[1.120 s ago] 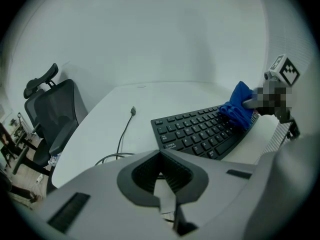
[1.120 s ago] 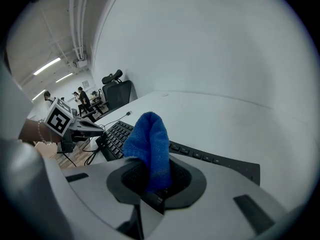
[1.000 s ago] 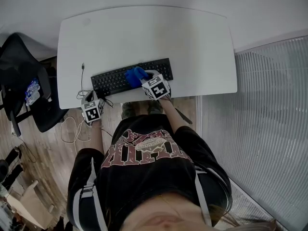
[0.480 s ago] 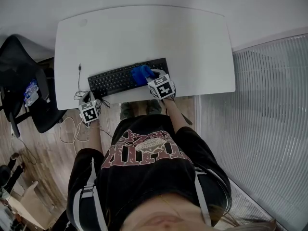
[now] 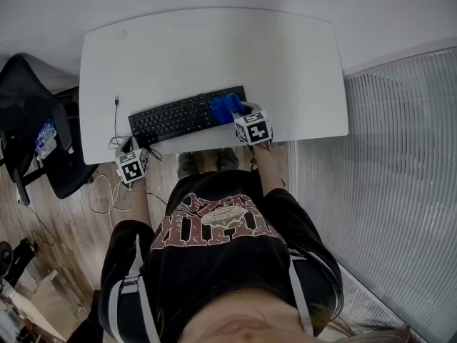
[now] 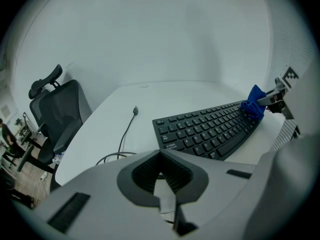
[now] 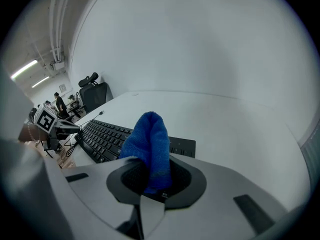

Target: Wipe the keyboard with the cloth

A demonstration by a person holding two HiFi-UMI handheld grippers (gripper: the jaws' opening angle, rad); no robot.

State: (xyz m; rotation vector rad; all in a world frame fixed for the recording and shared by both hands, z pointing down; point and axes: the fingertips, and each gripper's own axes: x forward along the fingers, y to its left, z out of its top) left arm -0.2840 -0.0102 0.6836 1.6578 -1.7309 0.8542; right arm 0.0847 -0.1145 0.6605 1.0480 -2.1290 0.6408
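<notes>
Blue terry cloth (image 5: 227,106) is on the right end of the flat black keyboard (image 5: 178,118)!
Black office chair (image 5: 28,113) off the white rounded desk's (image 5: 214,48) left edge; left gripper (image 6: 160,171) clenched empty at the near-left corner; right gripper (image 7: 150,176) grasping the cloth; ribbed pale panel (image 5: 400,191) beyond the right edge.

The keyboard (image 5: 184,117) lies along the near edge of the surface (image 5: 214,48). The cloth (image 5: 226,106) rests on its right end, in the right hand-held gripper (image 5: 241,116). The left hand-held gripper (image 5: 138,147) sits at the near-left edge. A cable (image 5: 116,120) lies left of the keyboard, and a chair (image 5: 28,120) stands farther left.
</notes>
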